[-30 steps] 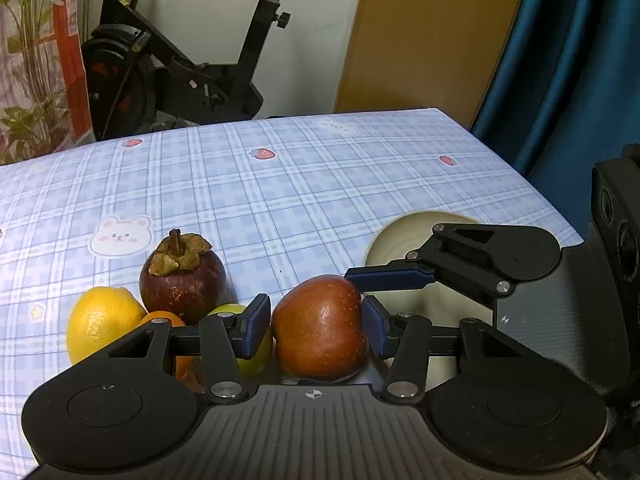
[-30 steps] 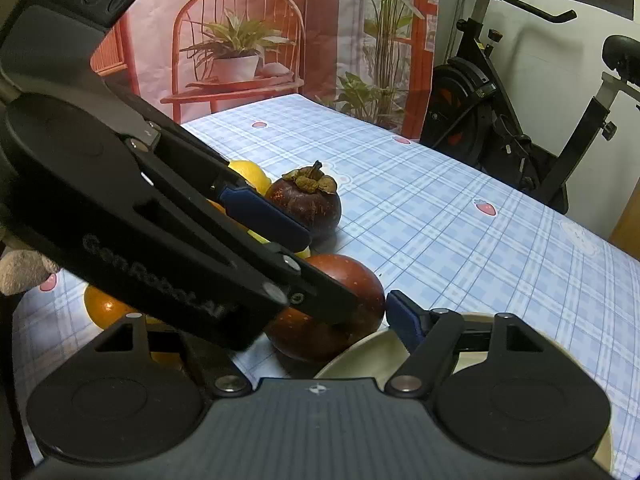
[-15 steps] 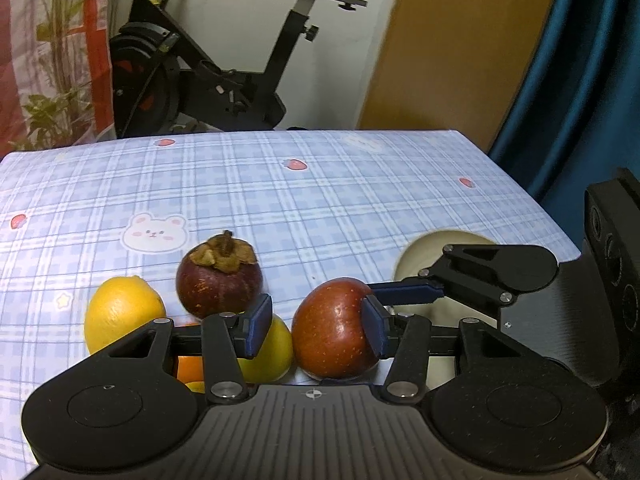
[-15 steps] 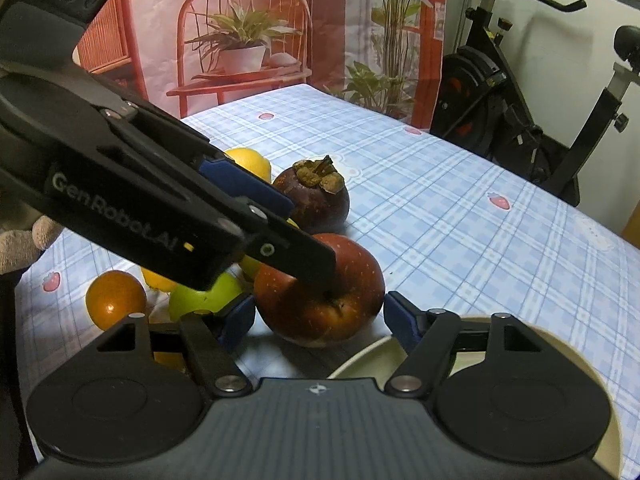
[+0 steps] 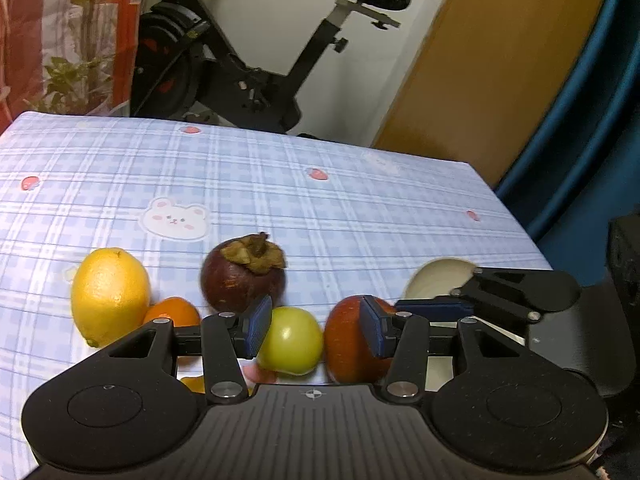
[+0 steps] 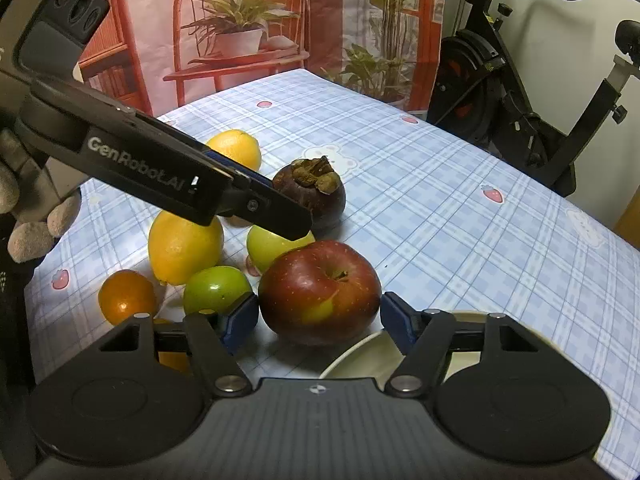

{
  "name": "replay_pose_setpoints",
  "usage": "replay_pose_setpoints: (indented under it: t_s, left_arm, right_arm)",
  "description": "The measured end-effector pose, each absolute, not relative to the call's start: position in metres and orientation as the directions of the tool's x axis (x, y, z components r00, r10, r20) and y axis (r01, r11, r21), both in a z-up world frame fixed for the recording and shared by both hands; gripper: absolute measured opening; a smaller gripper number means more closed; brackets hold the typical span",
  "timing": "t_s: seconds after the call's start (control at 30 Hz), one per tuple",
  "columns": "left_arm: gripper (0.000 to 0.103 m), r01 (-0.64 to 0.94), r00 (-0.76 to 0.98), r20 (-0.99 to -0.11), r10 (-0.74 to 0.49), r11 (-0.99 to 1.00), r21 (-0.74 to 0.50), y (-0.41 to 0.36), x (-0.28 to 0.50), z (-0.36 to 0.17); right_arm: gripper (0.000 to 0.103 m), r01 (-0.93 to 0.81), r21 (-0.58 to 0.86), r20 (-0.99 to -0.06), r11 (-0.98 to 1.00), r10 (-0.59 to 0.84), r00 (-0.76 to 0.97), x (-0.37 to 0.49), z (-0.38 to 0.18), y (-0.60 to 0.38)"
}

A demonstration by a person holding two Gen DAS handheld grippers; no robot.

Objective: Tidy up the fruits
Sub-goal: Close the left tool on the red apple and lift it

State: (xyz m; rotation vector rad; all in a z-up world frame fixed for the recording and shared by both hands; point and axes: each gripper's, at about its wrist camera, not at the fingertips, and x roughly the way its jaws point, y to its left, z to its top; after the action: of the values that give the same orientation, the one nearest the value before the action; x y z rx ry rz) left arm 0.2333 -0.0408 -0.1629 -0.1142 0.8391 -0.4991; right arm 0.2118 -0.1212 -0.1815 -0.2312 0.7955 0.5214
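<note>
A: On the checked tablecloth [image 6: 460, 208], the right gripper [image 6: 320, 318], jaws closing but not touching, brackets the red apple [image 6: 320, 290] beside the plate [image 6: 356, 356].

B: Next, likely: pinch, lift, plate it. The left gripper [image 5: 316, 328], spread, straddles a green fruit [image 5: 292, 340].

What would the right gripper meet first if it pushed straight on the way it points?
Most likely the red apple, lying between the open fingers of the right gripper; the pads look just clear of it, though depth is uncertain.

We see warm, dim indoor light, glare on our red apple [image 6: 320, 292], soft shadows under fruit, motion blur at twelve o'clock, fisheye bending the rims.
</note>
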Motion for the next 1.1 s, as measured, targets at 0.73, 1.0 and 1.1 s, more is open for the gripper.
replay_pose_setpoints:
  t_s: [0.73, 1.0, 1.1]
  left_arm:
    - [0.047, 0.498, 0.495, -0.701, -0.514, 0.829, -0.256, -0.063, 0.227, -0.181]
    - [0.046, 0.481, 0.497, -0.701, -0.512, 0.835, -0.269, -0.064, 0.229, -0.182]
    - [0.046, 0.479, 0.494, -0.703, -0.512, 0.835, -0.272, -0.065, 0.229, -0.181]
  right_arm:
    - [0.073, -0.445, 0.099, -0.653, 0.890, 0.396, 0.645, 0.209, -0.190, -0.134]
    - [0.073, -0.424, 0.068, -0.676, 0.903, 0.354, 0.646, 0.218, -0.193, -0.124]
    - [0.070, -0.417, 0.037, -0.682, 0.908, 0.328, 0.654, 0.219, -0.195, -0.120]
